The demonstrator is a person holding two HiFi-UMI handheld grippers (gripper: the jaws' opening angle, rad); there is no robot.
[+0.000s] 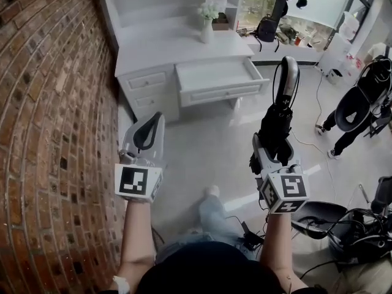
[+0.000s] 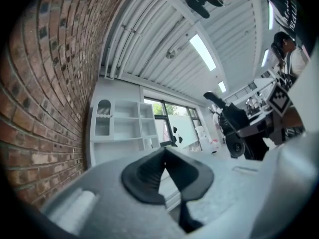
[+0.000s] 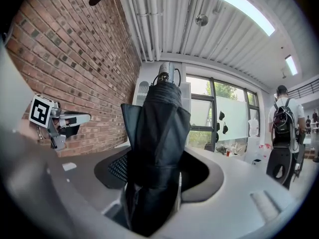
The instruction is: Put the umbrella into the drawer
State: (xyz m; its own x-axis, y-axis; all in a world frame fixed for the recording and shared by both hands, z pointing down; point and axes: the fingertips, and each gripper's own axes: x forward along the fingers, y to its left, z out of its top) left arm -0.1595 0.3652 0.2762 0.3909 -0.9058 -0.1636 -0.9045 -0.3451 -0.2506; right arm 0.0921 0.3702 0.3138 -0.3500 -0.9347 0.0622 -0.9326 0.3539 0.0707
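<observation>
In the head view, the white desk's drawer (image 1: 219,77) stands pulled open ahead of me, and I see nothing inside it. My right gripper (image 1: 273,144) is shut on a folded black umbrella (image 1: 275,122), whose silver-grey handle (image 1: 287,77) points up and forward. In the right gripper view the umbrella (image 3: 158,133) fills the space between the jaws of the right gripper (image 3: 158,176) and hides the pads. My left gripper (image 1: 149,126) is held up to the left, well short of the desk. Its jaws meet at the tips of the left gripper (image 2: 165,152) with nothing between them.
A brick wall (image 1: 49,133) runs along the left. On the desk top stands a vase of white flowers (image 1: 207,21). A person in black (image 1: 350,122) stands at the right, and cables and gear (image 1: 355,225) lie on the floor at the lower right.
</observation>
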